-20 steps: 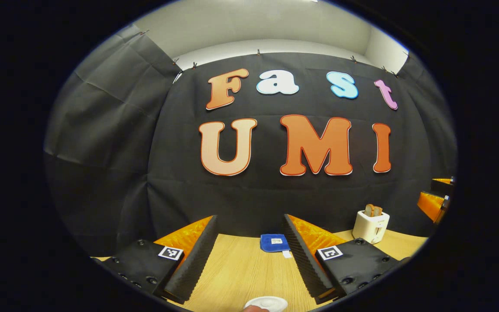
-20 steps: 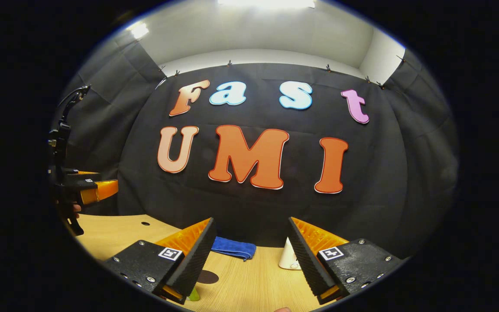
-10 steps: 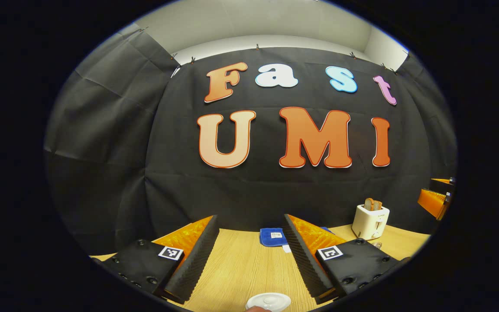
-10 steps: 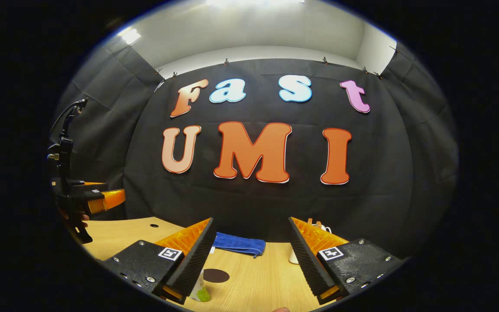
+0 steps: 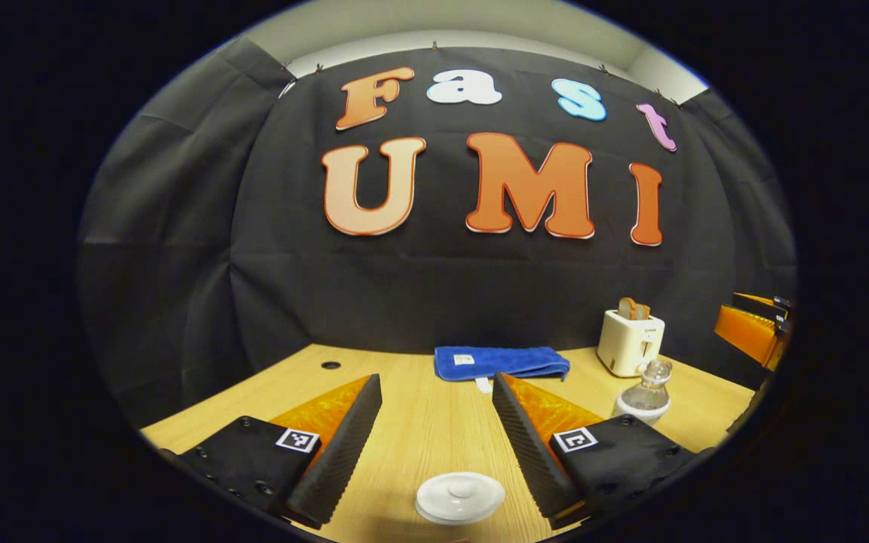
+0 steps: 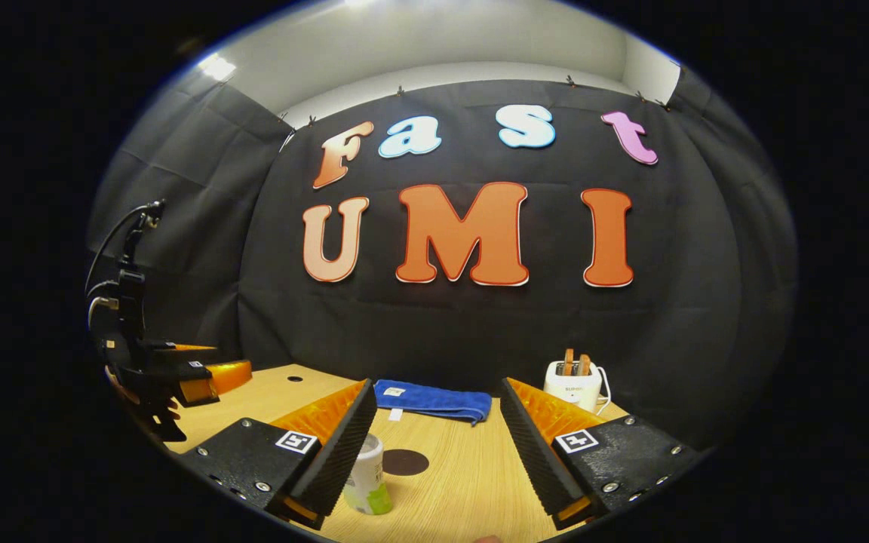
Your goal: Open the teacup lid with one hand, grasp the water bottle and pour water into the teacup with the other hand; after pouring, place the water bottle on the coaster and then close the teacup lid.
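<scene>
Tilting down over 1.0 s, both tongs, left [image 5: 434, 422] and right [image 6: 434, 422], gape empty; teacup lid [image 5: 459, 497] now lies near, water bottle [image 6: 365, 477] untouched.

Bare desk [image 5: 419, 422] runs up the frame's middle; blue towel [image 5: 501, 360], toaster [image 5: 629, 343] and bottle [image 5: 647, 394] block the right.

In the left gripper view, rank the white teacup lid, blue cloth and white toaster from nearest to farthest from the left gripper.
1. Round white teacup lid, on the table between the fingers.
2. Folded blue cloth, ahead at the table's back.
3. White toaster, far right by the wall.
</scene>
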The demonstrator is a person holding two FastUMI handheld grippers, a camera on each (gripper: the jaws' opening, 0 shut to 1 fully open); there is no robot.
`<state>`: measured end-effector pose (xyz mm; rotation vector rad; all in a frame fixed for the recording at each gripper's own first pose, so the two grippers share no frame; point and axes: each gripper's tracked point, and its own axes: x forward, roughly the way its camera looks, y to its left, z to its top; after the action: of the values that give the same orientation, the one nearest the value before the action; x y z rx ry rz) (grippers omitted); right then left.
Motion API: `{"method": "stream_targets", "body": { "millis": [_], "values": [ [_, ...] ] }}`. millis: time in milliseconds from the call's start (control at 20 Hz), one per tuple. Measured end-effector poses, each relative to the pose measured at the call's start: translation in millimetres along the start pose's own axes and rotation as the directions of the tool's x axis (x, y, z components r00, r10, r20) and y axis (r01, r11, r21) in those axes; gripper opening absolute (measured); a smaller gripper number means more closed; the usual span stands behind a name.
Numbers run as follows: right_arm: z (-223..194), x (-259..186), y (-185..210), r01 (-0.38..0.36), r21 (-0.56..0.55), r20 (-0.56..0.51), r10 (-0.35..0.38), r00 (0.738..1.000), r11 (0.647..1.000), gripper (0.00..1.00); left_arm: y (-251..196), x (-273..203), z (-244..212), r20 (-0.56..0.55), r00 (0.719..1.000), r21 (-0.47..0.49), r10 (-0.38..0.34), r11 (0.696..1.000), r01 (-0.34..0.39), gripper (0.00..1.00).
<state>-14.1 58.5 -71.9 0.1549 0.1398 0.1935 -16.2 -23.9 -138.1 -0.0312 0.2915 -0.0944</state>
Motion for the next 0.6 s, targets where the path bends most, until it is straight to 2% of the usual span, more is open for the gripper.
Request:
{"method": "stream_targets", "body": {
  "millis": [300,450,600],
  "values": [
    [-31.8,-1.9,7.3,-0.030,0.034,-0.065,0.032,0.997,0.999,0.99,-5.1,-2.4,-65.4,-0.136,0.990,0.020,-0.031,0.999,0.034,0.97],
    [-42.8,-1.6,6.1,-0.029,0.049,-0.088,0.033,0.996,0.998,0.99,-9.2,-4.1,-84.0,-0.171,0.984,0.060,-0.049,0.996,0.060,0.97],
    [-51.5,-2.6,4.5,-0.027,0.053,-0.109,0.033,0.994,0.998,0.99,-11.2,-3.0,-100.2,-0.205,0.978,0.119,-0.035,0.991,0.060,0.96]
  ]
}}
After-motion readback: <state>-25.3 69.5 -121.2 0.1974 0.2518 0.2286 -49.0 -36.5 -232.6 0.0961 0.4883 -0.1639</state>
